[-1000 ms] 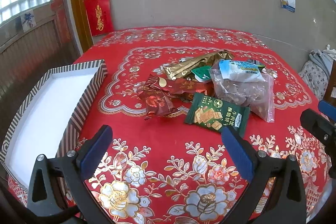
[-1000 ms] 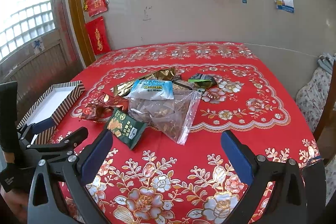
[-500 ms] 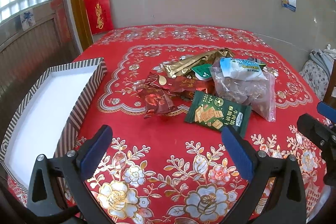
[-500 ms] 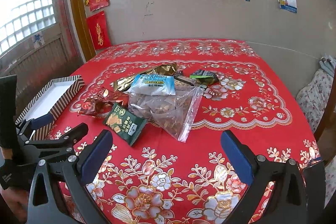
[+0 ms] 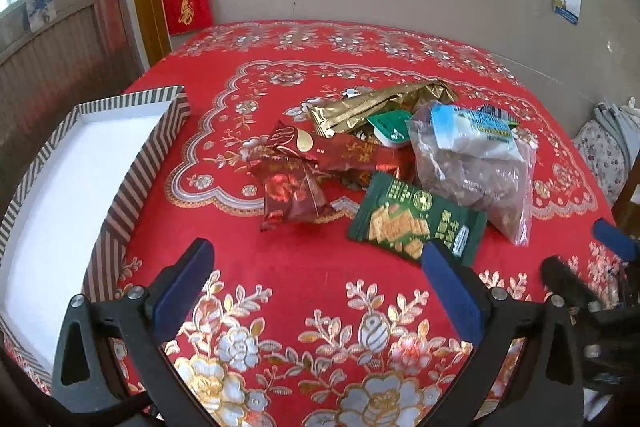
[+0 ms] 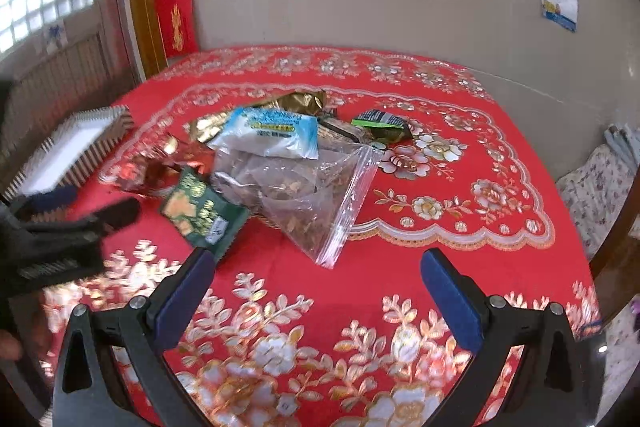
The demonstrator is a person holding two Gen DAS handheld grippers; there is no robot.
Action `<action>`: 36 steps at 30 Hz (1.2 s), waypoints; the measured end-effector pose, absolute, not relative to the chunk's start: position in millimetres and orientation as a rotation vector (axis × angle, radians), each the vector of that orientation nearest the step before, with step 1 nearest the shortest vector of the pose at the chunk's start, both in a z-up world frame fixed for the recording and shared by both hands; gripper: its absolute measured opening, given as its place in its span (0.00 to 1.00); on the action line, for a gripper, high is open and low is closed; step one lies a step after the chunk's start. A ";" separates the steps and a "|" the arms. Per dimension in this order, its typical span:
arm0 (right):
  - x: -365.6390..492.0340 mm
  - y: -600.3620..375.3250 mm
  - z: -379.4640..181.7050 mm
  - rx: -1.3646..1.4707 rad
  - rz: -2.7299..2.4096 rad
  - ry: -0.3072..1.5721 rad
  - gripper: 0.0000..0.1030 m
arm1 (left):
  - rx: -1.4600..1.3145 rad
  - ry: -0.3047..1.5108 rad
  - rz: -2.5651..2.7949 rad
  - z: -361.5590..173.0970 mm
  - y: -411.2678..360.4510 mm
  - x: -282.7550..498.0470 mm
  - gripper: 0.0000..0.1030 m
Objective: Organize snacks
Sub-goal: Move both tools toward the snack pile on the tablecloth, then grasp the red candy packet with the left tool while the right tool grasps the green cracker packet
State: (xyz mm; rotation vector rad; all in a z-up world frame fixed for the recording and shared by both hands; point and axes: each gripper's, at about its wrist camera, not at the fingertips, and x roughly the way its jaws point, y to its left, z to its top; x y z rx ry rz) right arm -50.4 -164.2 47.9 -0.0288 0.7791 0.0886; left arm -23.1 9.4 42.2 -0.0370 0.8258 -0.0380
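A heap of snacks lies mid-table: a green cracker packet (image 5: 416, 223) (image 6: 202, 213), a clear zip bag (image 5: 476, 179) (image 6: 304, 195) with a white-and-blue pack (image 5: 472, 135) (image 6: 272, 133) on top, red wrappers (image 5: 296, 191), a gold packet (image 5: 380, 107) and a dark green pack (image 6: 380, 125). An empty white box with striped walls (image 5: 132, 195) (image 6: 100, 139) stands at the left. My left gripper (image 5: 316, 279) is open, hovering just short of the cracker packet. My right gripper (image 6: 316, 287) is open too, near the zip bag's corner, holding nothing.
A red floral tablecloth (image 5: 288, 291) covers the table, which ends at the wall behind. A flowered cushion (image 6: 600, 195) sits off the right edge. The other gripper shows at the side of each view. Bare cloth lies in front of the heap.
Both grippers have moved forward toward the snack heap, which looks larger now. The right wrist view is slightly blurred. The snacks have not moved.
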 end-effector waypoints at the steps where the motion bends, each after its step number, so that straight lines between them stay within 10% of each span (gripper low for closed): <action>1: -44.3 -162.2 45.3 -0.058 0.065 0.787 1.00 | -0.044 0.828 -0.036 43.6 12.3 -20.4 1.00; 36: -52.1 -181.1 51.2 0.130 0.291 0.830 1.00 | -0.148 1.048 -0.012 23.9 -6.4 5.2 1.00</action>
